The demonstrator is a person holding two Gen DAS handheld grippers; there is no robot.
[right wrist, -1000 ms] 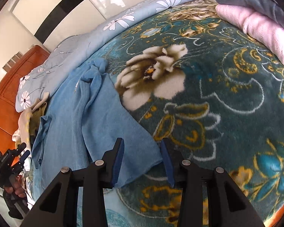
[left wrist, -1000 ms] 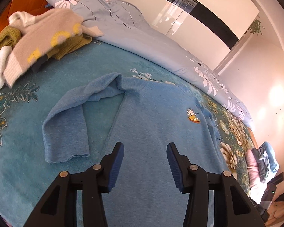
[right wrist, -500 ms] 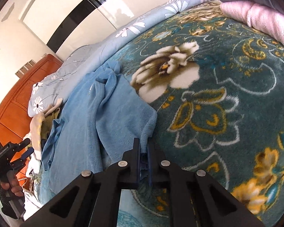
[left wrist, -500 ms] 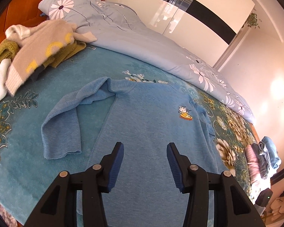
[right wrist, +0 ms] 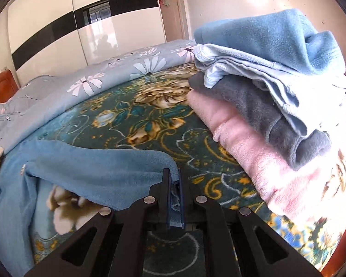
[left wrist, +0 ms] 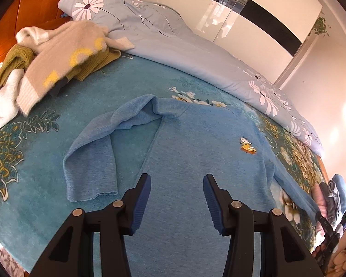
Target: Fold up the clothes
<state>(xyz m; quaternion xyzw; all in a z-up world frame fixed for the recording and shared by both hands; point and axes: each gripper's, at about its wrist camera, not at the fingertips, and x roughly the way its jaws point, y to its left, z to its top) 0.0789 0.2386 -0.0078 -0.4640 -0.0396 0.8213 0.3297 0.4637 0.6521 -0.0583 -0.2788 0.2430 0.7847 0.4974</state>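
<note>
Teal floral blanket (left wrist: 34, 161) covers a bed in the left wrist view. A blue sweater (left wrist: 196, 157) lies flat at frame centre, one sleeve folded at centre left. The left tool (left wrist: 176, 198) hovers over its hem, jaws half open, empty. Unfolded sweaters (left wrist: 57, 53) are heaped at upper left.

Right wrist view: the right tool (right wrist: 173, 198), bottom centre, is clamped on the sweater's other sleeve (right wrist: 99, 168), lifted off the blanket. Folded clothes (right wrist: 276, 106) are stacked at right.
</note>
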